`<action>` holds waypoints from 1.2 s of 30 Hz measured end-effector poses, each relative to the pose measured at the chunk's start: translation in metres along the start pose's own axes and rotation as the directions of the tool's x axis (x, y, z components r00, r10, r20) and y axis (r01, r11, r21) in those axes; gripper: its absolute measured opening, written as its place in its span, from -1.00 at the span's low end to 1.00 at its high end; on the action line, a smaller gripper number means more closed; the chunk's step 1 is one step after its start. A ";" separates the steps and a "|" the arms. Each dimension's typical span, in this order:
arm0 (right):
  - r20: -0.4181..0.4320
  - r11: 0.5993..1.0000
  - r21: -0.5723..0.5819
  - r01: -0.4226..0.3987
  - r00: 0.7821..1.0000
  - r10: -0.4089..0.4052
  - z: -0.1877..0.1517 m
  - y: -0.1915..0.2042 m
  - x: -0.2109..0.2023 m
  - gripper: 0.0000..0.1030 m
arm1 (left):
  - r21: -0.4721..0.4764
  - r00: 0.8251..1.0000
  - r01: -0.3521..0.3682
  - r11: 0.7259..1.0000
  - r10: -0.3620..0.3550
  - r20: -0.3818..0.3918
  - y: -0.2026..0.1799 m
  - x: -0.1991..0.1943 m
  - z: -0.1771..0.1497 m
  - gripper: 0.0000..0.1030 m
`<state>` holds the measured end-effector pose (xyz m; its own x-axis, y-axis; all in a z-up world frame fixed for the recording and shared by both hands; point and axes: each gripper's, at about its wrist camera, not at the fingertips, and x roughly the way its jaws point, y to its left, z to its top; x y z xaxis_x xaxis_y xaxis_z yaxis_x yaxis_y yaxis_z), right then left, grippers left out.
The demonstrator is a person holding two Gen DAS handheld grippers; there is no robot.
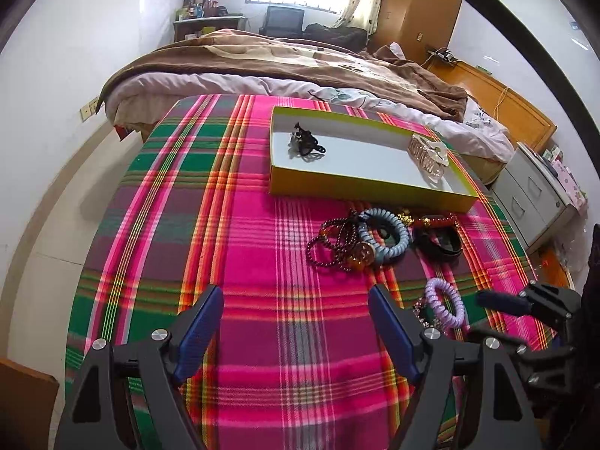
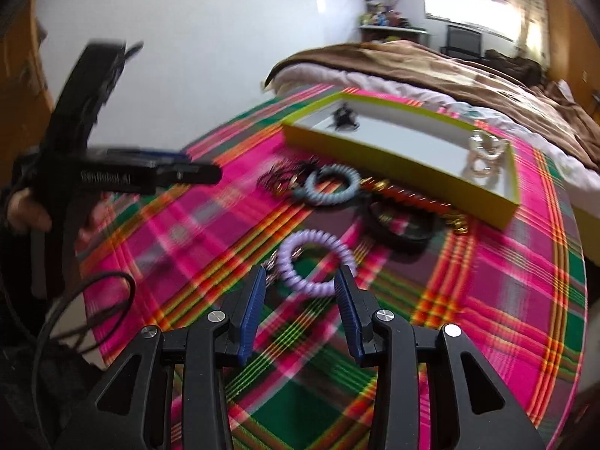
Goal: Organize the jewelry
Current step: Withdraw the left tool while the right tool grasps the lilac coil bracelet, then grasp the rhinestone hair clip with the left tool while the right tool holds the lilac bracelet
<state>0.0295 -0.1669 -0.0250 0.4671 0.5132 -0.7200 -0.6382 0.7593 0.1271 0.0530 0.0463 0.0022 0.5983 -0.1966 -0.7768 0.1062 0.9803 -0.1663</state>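
A yellow-walled tray (image 1: 360,189) (image 2: 378,155) lies on the plaid cloth, holding a black hair clip (image 1: 305,144) (image 2: 345,117) and a clear claw clip (image 1: 429,155) (image 2: 485,150). In front of it lie a dark bead bracelet (image 1: 330,245), a blue coil hair tie (image 1: 390,240) (image 2: 330,189), a red bead string (image 1: 437,222) (image 2: 405,197) and a black band (image 1: 438,245) (image 2: 403,230). A purple coil hair tie (image 1: 446,302) (image 2: 315,262) lies nearer. My left gripper (image 1: 296,300) is open and empty above the cloth. My right gripper (image 2: 300,279) is open, just short of the purple tie.
The plaid cloth (image 1: 243,232) covers a table against a bed with a brown blanket (image 1: 285,60). A grey drawer cabinet (image 1: 536,191) stands at the right. The left gripper and the hand holding it show in the right wrist view (image 2: 112,172). A small chain piece (image 2: 272,268) lies by the purple tie.
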 end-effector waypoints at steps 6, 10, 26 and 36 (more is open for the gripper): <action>-0.027 0.996 -0.081 0.037 0.999 -0.040 0.001 0.004 0.009 -0.24 | -0.011 1.000 -0.005 1.000 0.005 -0.009 0.005 0.000 -0.004 0.53; -0.038 0.984 -0.164 0.074 0.996 -0.081 0.005 0.007 0.013 -0.24 | -0.018 1.000 -0.007 1.000 0.006 -0.007 0.006 -0.001 -0.003 0.53; -0.008 0.966 -0.210 0.150 0.988 -0.156 0.005 0.006 0.014 -0.78 | -0.023 1.000 -0.011 1.000 0.010 -0.022 0.004 0.004 -0.001 0.53; 0.045 0.979 -0.060 0.197 0.980 -0.195 -0.005 -0.015 -0.015 -0.82 | -0.005 0.999 0.017 1.000 -0.018 -0.030 -0.009 0.006 0.000 0.53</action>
<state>0.0288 -0.1881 -0.0194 0.6094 0.3727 -0.6998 -0.5688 0.8204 -0.0584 0.0558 0.0366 -0.0009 0.5719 -0.2142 -0.7919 0.1129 0.9767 -0.1826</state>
